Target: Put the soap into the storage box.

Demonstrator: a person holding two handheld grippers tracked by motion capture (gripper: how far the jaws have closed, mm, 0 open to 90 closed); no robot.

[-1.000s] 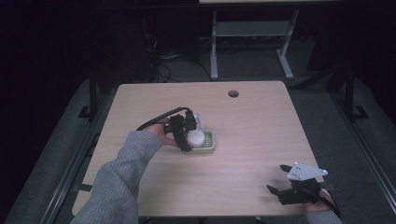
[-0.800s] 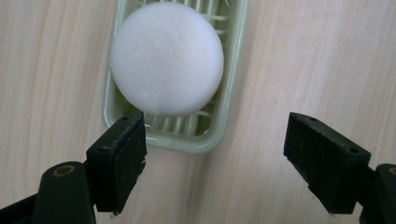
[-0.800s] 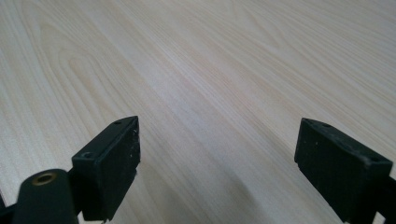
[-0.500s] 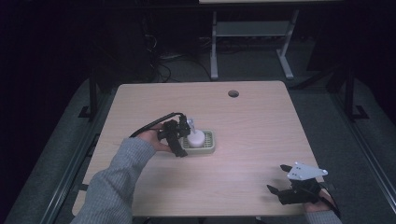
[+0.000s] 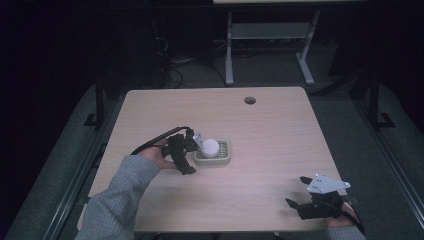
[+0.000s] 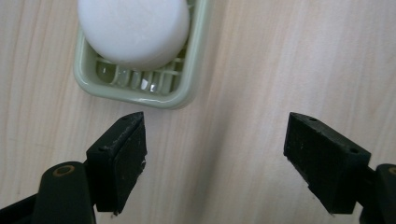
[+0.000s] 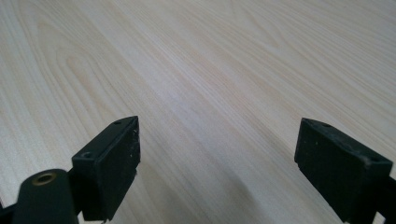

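Note:
A pale green soap dish (image 5: 223, 156) (image 6: 186, 88) sits left of the table's middle, with a round white soap bar (image 5: 210, 147) (image 6: 134, 28) lying in it. My left gripper (image 5: 186, 154) (image 6: 215, 140) hovers just left of the dish, open, with bare wood between its jaws; the dish corner lies just beyond its fingertips. Close to the near right corner of the table, my right gripper (image 5: 299, 192) (image 7: 217, 149) is held open over bare wood, nothing between its jaws.
The light wooden table (image 5: 280, 145) has a round cable hole (image 5: 249, 100) near its far edge. A metal stand (image 5: 270, 45) and cables are on the dark floor behind the table. A grey sleeve (image 5: 117, 200) crosses the near left part.
My left gripper has pulled back to the left, off the soap bar, and now sits beside the dish. The soap bar stays in the dish. The right gripper has not moved.

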